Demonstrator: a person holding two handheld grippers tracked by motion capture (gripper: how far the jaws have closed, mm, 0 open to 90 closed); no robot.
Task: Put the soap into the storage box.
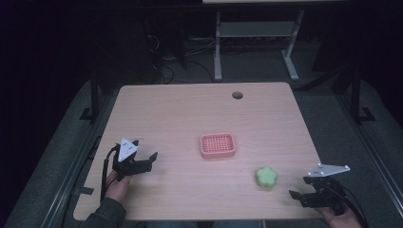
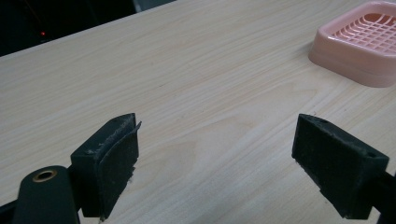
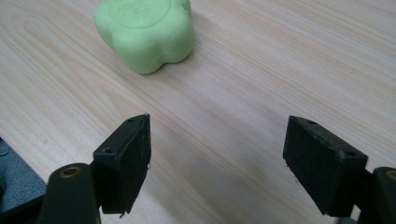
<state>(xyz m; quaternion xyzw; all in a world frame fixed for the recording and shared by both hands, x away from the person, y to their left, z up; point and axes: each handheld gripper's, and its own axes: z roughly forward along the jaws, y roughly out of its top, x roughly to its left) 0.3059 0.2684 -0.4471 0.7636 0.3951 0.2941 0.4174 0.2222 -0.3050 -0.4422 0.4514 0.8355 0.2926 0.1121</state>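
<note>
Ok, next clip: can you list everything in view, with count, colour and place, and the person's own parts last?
Table: one, light wood, under everything.
Soap dish: one, pink with a grid top, table centre.
Flower-shaped soap: one, green, near right of the dish, lying apart from it.
Cable hole: one, dark, far edge of the table.
Frame with legs: one, white, on the floor behind.
Left gripper: one, black, near left, jaws open.
Right gripper: one, black, near right corner, jaws open.

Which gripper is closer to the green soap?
Right. The right gripper sits just beside the green soap; the left gripper is far across the table, beyond the pink tray.
</note>
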